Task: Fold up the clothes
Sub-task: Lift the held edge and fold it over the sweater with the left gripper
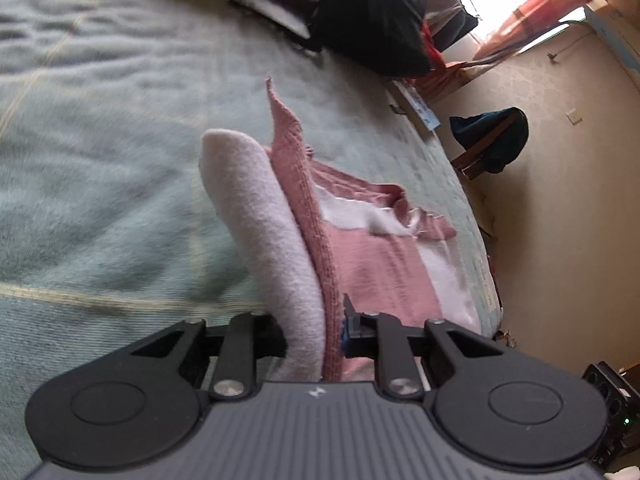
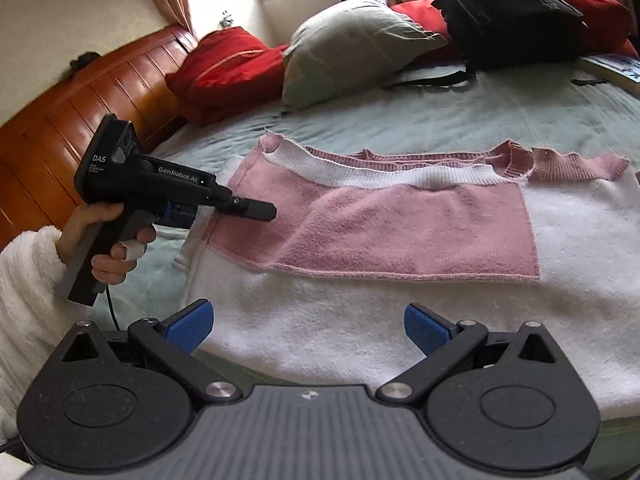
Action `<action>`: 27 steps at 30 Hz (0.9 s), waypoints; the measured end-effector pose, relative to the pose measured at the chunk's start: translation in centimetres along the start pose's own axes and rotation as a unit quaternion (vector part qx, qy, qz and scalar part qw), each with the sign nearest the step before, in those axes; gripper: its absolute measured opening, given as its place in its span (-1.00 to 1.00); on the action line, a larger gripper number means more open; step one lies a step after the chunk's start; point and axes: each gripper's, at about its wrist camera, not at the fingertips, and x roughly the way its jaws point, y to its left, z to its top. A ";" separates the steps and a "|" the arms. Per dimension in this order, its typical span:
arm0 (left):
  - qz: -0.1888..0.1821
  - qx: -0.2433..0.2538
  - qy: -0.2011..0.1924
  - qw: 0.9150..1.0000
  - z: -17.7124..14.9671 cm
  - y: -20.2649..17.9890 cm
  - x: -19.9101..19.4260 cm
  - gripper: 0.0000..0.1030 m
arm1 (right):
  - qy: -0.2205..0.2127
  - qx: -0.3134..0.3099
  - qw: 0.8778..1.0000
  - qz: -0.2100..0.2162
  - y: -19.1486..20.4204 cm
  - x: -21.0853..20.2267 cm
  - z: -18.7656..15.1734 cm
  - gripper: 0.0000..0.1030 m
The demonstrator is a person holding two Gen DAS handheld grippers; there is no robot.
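Left gripper (image 1: 314, 338): clenched on a raised fold of the pink-and-white sweater (image 1: 360, 248), which trails onto the green blanket (image 1: 100, 140).
Left wrist view, beyond: one black backpack (image 1: 372, 16).
Right gripper (image 2: 308, 326): released, blue pads (image 2: 192, 324) spread over the sweater's white half.
Right wrist view, around: one grey pillow (image 2: 352, 48), two red cushions (image 2: 228, 68), wooden headboard (image 2: 80, 92).

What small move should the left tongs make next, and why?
Probably carry the pinched edge across toward the middle. The left tongs are shut on the left side edge of the pink and white sweater, which lies flat on the bed; the right tongs are open and hold nothing.
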 end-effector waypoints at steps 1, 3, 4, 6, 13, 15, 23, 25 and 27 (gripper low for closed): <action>0.001 0.004 -0.002 1.000 0.1 -0.7 -0.2 -0.62 | -0.005 -0.011 1.000 0.001 0.1 -0.3 0.0 1.00; 0.003 0.012 -0.005 1.000 0.2 -2.0 -0.7 -0.62 | -0.015 -0.018 1.000 0.003 -0.1 -1.0 -0.1 1.00; 0.005 0.016 -0.007 1.000 0.2 -2.7 -0.9 -0.62 | -0.019 -0.014 1.000 0.004 -0.5 -1.4 -0.1 1.00; 0.008 0.024 -0.009 1.000 0.3 -4.0 -1.2 -0.62 | -0.028 -0.007 1.000 0.005 -1.2 -2.1 -0.2 1.00; 0.024 0.045 -0.007 0.999 0.5 -9.5 -1.0 -0.62 | -0.057 0.007 0.998 0.017 -3.8 -4.5 -0.9 1.00; 0.031 0.052 -0.006 0.998 0.6 -11.2 -0.7 -0.62 | -0.064 0.010 0.998 0.021 -4.5 -5.2 -1.1 1.00; 0.054 0.069 -0.011 0.996 1.3 -17.6 1.6 -0.62 | -0.097 0.035 0.994 0.033 -8.2 -8.2 -2.0 1.00; 0.057 0.072 -0.011 0.996 1.6 -18.9 2.6 -0.62 | -0.105 0.045 0.993 0.033 -9.1 -8.9 -2.2 1.00; 0.061 0.076 -0.008 0.995 1.9 -20.2 3.6 -0.62 | -0.113 0.054 0.992 0.032 -10.0 -9.7 -2.5 1.00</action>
